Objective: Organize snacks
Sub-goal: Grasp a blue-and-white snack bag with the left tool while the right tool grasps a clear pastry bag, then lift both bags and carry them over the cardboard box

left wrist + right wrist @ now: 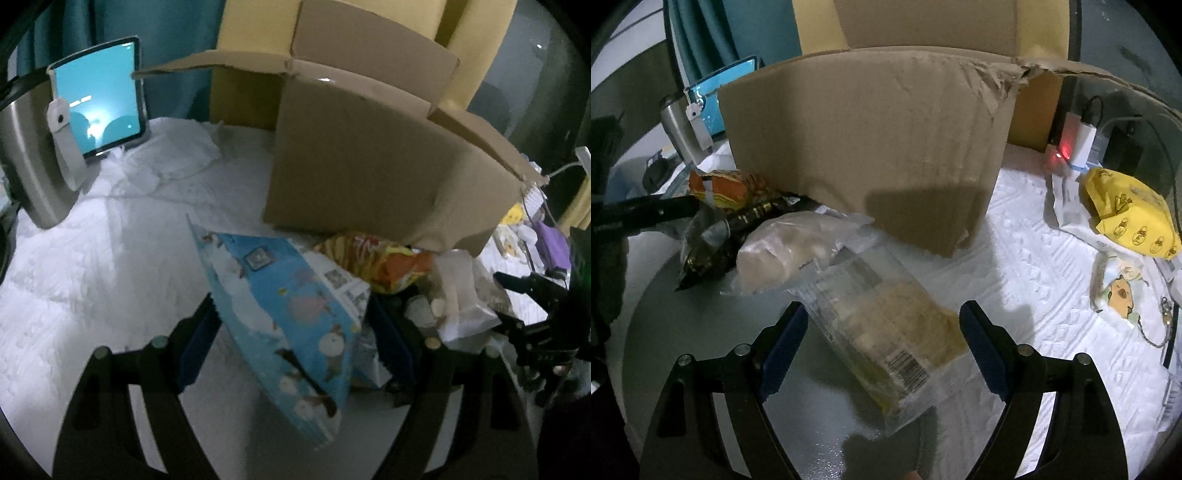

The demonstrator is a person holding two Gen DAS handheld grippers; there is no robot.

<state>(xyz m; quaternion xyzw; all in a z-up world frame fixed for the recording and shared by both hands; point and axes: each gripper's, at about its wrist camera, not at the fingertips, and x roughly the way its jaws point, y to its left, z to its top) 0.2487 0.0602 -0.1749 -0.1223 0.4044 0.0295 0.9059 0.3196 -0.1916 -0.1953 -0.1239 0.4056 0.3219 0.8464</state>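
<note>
A light-blue cartoon snack bag (280,317) lies tilted between the jaws of my left gripper (295,332). Its edges come close to the blue pads (199,343), uncrumpled, and the gripper is open. A clear packet of pale biscuits (897,343) lies on the grey table between the jaws of my right gripper (882,332), which is open and not pressing on it. An open cardboard box (868,147) stands just behind. Against its front lie an orange-yellow bag (720,188), a dark bag (713,243) and a clear bag of pale pieces (783,254). The left gripper's black finger (646,212) shows at the left edge.
A tablet (99,103) and a metal flask (26,158) stand at the back left on the white textured cloth (74,258). Right of the box are a yellow pouch (1126,210), a power strip with chargers (1078,144) and a small capybara pouch (1119,291).
</note>
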